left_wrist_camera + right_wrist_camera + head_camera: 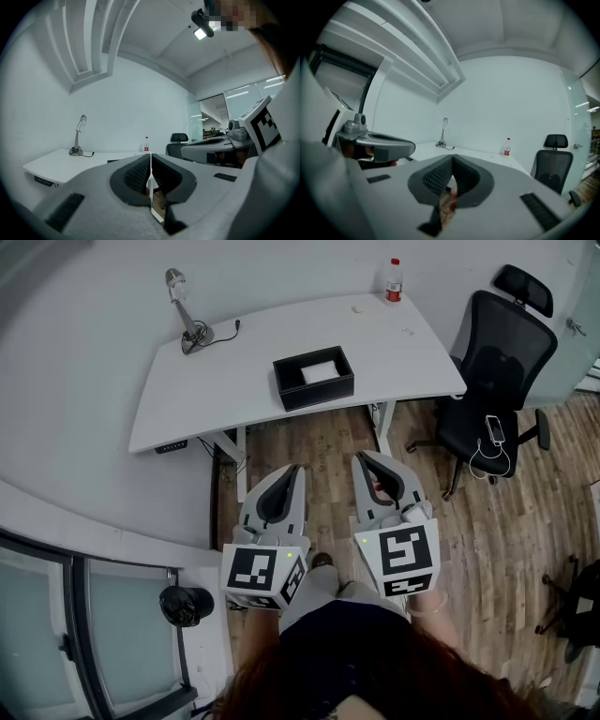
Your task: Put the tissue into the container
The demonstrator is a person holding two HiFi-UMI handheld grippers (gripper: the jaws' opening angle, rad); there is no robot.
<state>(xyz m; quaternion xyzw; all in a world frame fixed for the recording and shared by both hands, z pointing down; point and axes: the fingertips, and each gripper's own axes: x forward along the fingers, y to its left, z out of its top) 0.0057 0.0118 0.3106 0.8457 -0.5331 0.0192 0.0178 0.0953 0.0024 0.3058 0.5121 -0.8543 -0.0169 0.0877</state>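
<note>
White counter (234, 381) holds the container (314, 392), well apart from left tongs (292, 469) and right tongs (362, 457), both clenched empty; arriving unopened, they might shove it.

White desk (234, 381), black container (319, 394), white tissue (320, 371), black chair (492, 362), brown wood-plank floor (497, 531)

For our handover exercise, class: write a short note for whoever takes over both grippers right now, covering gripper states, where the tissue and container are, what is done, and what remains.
Left gripper: shut, empty, held over the floor short of the desk.
Right gripper: shut, empty, beside it.
Container: black, open, on the white desk; something white, likely the tissue, lies inside.
Done: tissue seemingly in.
Left: confirm; a small white bit near the bottle is too small to identify.
</note>
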